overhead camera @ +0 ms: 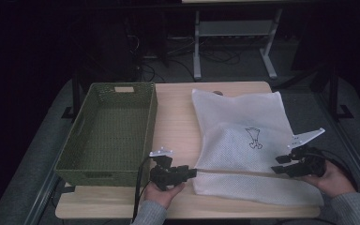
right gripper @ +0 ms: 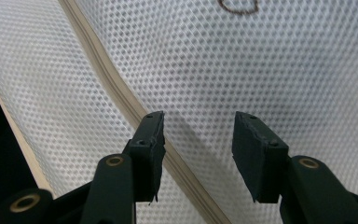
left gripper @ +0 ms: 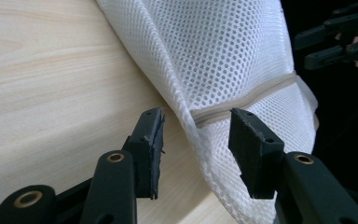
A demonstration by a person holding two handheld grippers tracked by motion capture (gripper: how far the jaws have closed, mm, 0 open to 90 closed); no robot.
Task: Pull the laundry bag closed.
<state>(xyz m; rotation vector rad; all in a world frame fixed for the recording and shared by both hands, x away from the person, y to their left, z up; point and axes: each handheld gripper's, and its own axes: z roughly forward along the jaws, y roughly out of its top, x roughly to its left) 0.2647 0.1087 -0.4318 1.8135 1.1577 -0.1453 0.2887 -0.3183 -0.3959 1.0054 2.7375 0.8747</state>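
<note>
White mesh bag flat on tabletop, its zipper end between left gripper fingers, untouched, fingers released. Right gripper fingers released over bag's opposite edge. Green basket beyond left fingers.

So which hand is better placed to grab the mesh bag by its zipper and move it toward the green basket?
Probably left. The left gripper sits open at the mesh bag's left edge, with the zipper end between its jaws, beside the green basket. The right gripper, also open, is at the bag's far side.
</note>
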